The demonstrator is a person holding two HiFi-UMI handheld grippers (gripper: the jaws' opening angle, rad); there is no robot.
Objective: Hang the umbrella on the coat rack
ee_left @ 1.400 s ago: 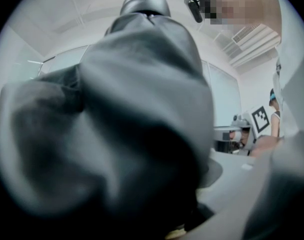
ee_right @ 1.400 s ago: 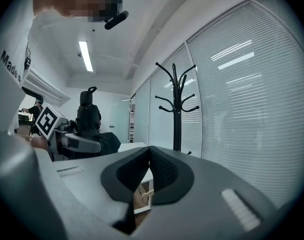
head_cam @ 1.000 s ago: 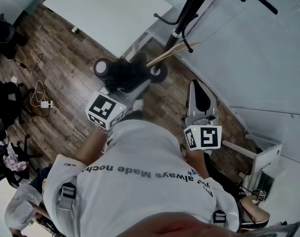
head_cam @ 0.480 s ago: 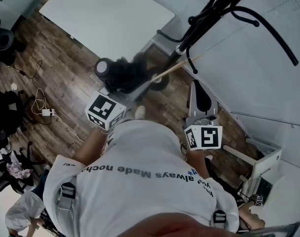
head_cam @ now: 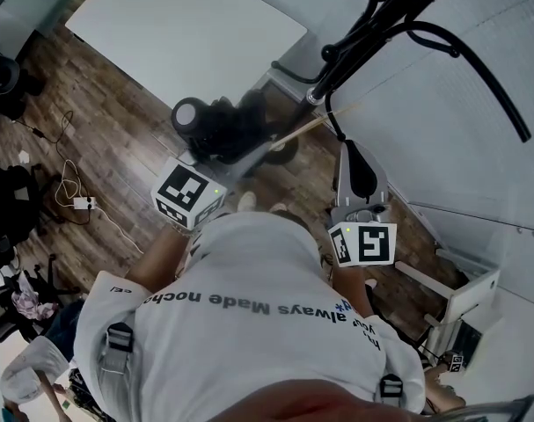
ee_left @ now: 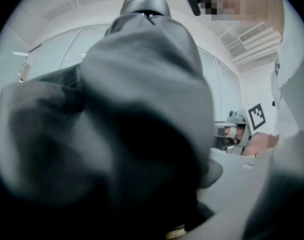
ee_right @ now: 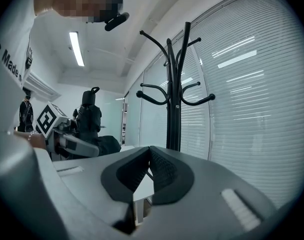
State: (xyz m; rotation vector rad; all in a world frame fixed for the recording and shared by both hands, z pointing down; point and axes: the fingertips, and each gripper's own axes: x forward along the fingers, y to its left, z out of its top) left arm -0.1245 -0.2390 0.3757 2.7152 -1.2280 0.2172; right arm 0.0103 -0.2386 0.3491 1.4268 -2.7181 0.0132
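Bring the folded umbrella [head_cam: 223, 128] to the coat rack [head_cam: 372, 33] wooden end first. Lift that end over a free hook, then lower it, with the fabric clear of the post. The left gripper [head_cam: 215, 161] is clamped round the umbrella's black bundle and holds it off the floor. The right gripper [head_cam: 348, 152] is empty, jaws closed tip to tip, near the rack.

Open-plan office: a white desk [head_cam: 196, 33] at 11 o'clock in the head view stands on wood-plank flooring [head_cam: 117, 148]. Loose cables [head_cam: 69, 170] and a power strip [head_cam: 80, 203] lie at 9 o'clock, a wheeled chair base [head_cam: 3, 319] at 8 o'clock. Slatted blinds [ee_right: 242, 84] cover glass walls behind a black coat rack [ee_right: 174, 84]. A strip light [ee_right: 76, 49] and an air vent [ee_left: 252, 32] are set in the ceiling.
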